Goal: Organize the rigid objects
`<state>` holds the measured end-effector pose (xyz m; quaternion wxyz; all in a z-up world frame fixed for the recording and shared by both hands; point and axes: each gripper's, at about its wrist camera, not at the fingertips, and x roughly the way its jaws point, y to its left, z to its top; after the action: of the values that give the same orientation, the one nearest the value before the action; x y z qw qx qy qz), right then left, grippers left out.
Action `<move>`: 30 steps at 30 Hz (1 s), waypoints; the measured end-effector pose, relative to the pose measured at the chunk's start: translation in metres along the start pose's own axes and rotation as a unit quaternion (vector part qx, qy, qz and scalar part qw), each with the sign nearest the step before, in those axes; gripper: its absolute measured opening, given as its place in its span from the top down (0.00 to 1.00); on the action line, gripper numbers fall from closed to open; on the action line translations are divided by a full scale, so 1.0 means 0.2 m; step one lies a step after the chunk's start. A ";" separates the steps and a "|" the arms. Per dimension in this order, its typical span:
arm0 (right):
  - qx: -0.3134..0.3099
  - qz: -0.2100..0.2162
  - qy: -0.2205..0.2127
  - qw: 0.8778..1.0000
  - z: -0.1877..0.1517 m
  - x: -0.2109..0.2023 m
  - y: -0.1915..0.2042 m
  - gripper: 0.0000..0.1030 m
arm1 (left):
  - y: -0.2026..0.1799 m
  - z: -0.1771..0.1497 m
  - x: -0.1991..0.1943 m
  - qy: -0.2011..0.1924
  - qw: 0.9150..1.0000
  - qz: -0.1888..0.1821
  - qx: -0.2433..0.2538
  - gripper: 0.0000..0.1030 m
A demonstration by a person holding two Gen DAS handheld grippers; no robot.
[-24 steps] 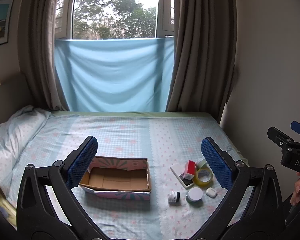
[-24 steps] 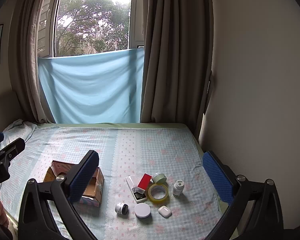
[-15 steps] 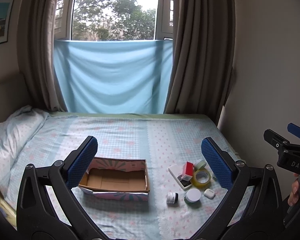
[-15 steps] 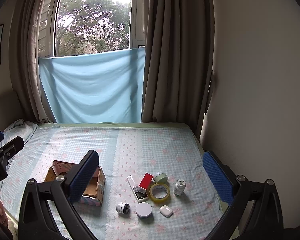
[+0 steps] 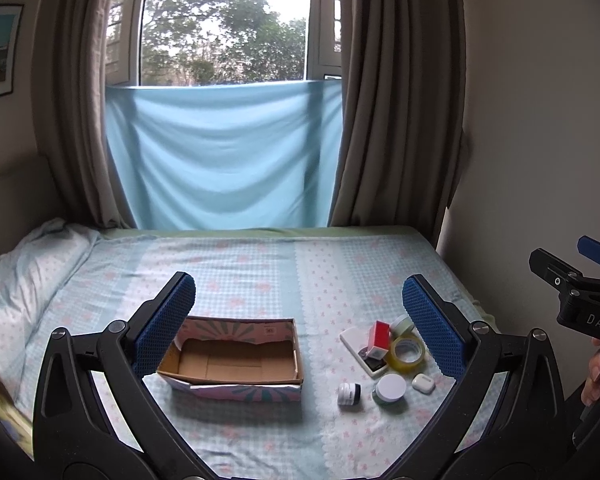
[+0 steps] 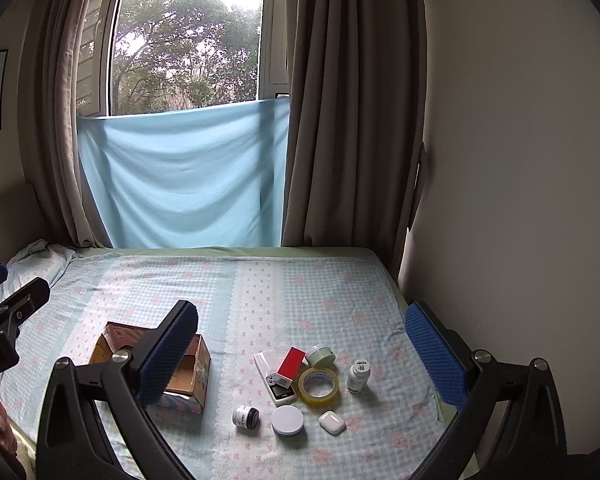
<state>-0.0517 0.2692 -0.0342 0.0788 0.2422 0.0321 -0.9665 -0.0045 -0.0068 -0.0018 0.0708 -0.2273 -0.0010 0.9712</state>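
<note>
Hovering spread wide and empty, both the left hand-held gripper (image 5: 296,316) and right hand-held gripper (image 6: 300,344) are aimed bedward; small clutter's probably destined for the open brown cardboard box (image 5: 236,364) at 9 o'clock of the yellow tape roll (image 5: 408,354).

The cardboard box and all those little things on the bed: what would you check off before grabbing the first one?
1. Cardboard box open side up, nothing in it: ok.
2. Left gripper open, nothing between the pads: ok.
3. Right gripper open, nothing between the pads: ok.
4. Small items lie apart from the box on the bedsheet: ok.
5. Red box free to lift: not ok, it leans on the white flat device.
6. Tape roll has free room around it: cannot tell, the device and green-lidded jar sit very close.
</note>
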 end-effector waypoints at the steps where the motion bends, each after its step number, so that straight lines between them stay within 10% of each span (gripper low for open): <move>1: 0.000 -0.001 0.000 1.000 0.00 0.00 0.00 0.00 | 0.00 0.00 0.00 0.002 1.000 -0.005 -0.001 0.00; 30: -0.005 -0.003 -0.003 1.000 -0.02 -0.04 0.03 0.00 | 0.04 -0.03 -0.02 0.017 0.999 -0.042 0.006 0.00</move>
<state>-0.0418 0.2639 -0.0344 0.0772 0.2391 0.0369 -0.9672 0.0008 -0.0146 -0.0060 0.1125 -0.2433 -0.0032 0.9634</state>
